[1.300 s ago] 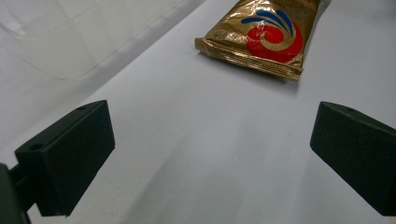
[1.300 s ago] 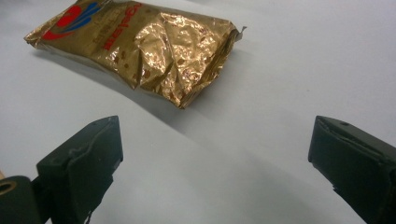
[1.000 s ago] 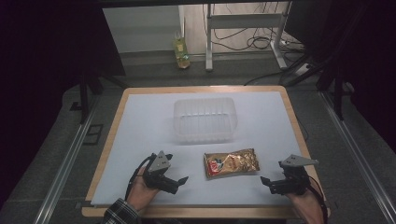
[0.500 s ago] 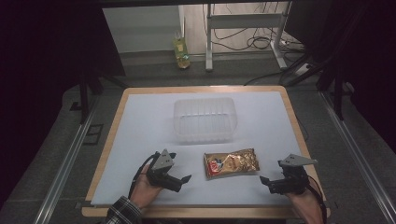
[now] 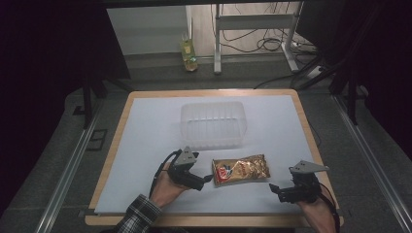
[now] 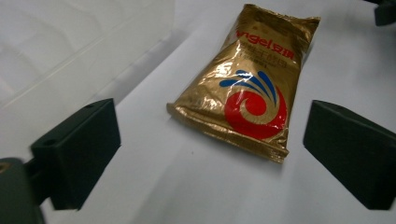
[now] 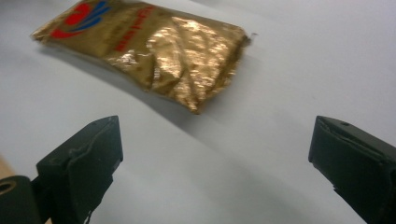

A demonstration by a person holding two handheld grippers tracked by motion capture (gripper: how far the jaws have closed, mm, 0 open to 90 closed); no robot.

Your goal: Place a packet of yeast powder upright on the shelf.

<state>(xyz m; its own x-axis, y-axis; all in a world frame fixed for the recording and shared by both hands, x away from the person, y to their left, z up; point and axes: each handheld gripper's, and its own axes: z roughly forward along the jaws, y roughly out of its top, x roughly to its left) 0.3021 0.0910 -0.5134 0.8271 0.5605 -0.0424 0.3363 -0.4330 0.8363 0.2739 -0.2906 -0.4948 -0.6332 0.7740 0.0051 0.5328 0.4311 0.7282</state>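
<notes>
Near the table's (image 5: 145, 145) front edge, a gold snack packet (image 5: 241, 169) lies between the left tool (image 5: 208, 180) and right tool (image 5: 273, 188), both spread wide.

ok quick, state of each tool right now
Left tool: open, empty, jaws facing the gold packet.
Right tool: open, empty.

A crinkled gold foil snack packet (image 6: 245, 81) with a red swirl, blue strokes and red lettering lies flat on the white table surface (image 6: 187, 186), its near sealed edge just ahead of the left gripper (image 6: 210, 144). The gripper's two black block-shaped jaws stand wide apart, clear of the packet. A clear ribbed plastic container (image 6: 70, 51) sits at upper left, near the packet
</notes>
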